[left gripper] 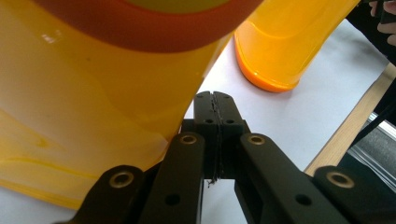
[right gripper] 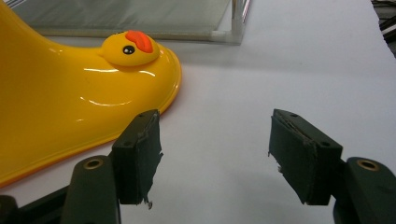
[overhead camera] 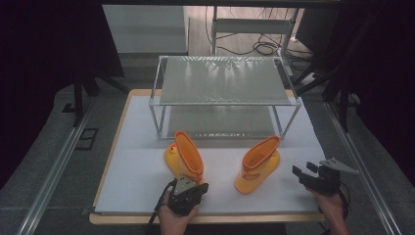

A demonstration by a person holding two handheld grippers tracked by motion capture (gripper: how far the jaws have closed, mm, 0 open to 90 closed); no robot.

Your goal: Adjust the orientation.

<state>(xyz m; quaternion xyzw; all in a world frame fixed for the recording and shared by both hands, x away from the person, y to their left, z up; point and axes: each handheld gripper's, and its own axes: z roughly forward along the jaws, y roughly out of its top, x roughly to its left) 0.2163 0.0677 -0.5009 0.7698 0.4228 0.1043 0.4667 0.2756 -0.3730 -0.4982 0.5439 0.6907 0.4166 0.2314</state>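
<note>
Yellow boots, left (overhead camera: 185, 157) and right (overhead camera: 257, 164), are seen from the high view near the table's (overhead camera: 122, 161) front edge, before the rack (overhead camera: 225, 81). From the left gripper (left gripper: 215, 100) view, jaws are pressed together empty beside its boot. From the right gripper (right gripper: 215, 156) view, jaws are spread; closing on a boot cuff is judged next.

The left gripper (overhead camera: 192, 187) hangs at the tabletop's near edge, jaws pressed together; the right gripper (overhead camera: 304, 172), apparently level, gapes near the near-right corner.

Black two-jaw grippers (overhead camera: 188, 192) (overhead camera: 304, 172), brass-ringed screws, frayed pads (right gripper: 140, 156)
</note>
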